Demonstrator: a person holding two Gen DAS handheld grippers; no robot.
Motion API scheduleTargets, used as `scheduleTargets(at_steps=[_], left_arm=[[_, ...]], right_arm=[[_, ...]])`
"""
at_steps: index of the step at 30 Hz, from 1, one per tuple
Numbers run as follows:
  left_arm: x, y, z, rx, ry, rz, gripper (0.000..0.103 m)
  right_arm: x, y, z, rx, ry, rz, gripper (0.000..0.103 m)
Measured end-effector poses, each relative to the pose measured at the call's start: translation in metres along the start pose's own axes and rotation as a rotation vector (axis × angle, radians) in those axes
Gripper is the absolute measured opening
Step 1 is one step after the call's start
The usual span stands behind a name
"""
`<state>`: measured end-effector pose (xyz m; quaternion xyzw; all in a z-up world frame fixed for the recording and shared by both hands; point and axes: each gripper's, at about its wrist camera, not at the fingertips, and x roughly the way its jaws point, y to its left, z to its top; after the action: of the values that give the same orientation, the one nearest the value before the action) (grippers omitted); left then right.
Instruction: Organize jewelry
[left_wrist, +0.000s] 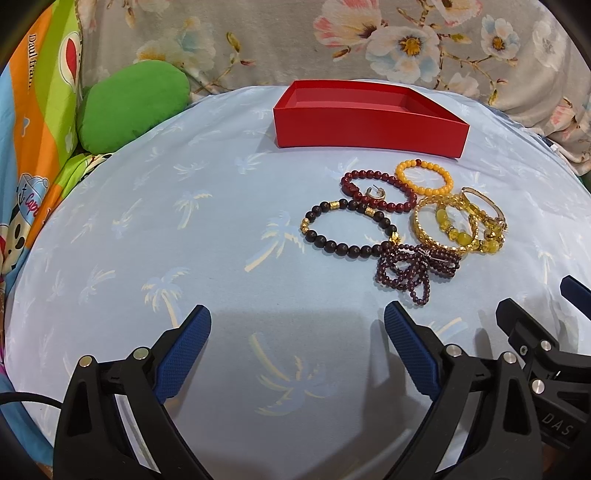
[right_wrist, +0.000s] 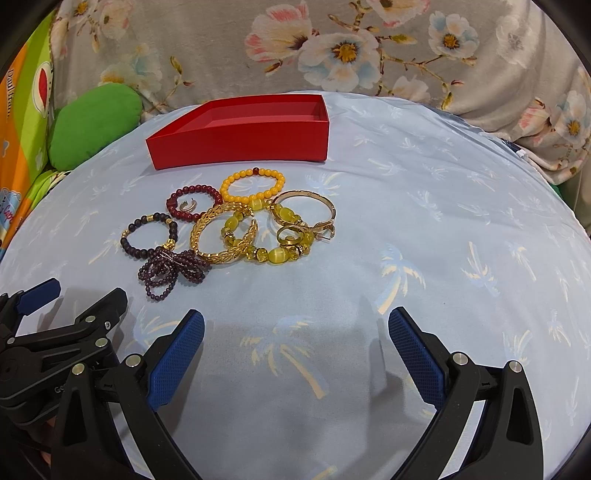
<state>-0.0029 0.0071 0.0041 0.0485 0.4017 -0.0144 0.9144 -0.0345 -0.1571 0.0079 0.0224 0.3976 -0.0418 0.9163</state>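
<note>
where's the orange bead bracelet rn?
The orange bead bracelet lies at the far edge of the jewelry pile, just in front of the red box, beside the dark red bead bracelet; it sits left of centre in the right wrist view.

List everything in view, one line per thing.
red box: 1, red, open and empty, behind the jewelry
orange bead bracelet: 1, orange, nearest the box
dark red bead bracelet: 1, maroon, around a small silver earring
black bead bracelet: 1, black with gold beads, left of pile
purple bead strand: 1, purple, looped, nearest the claws
gold bangles: at least 2, gold, pile's right side
yellow stone bracelet: 1, yellow, tangled with the bangles
green cushion: 1, green, far left
palm-print sheet: 1, light blue, underneath everything
left claw: open, empty
right claw: open, empty
</note>
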Motion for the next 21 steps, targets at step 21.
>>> scheduleTargets(at_steps=[21], left_arm=[[0.0013, -0.0011, 0.0001, 0.003, 0.004, -0.001, 0.089]], right_arm=[[-0.0001, -0.0004, 0.0, 0.001, 0.0, 0.001, 0.096]])
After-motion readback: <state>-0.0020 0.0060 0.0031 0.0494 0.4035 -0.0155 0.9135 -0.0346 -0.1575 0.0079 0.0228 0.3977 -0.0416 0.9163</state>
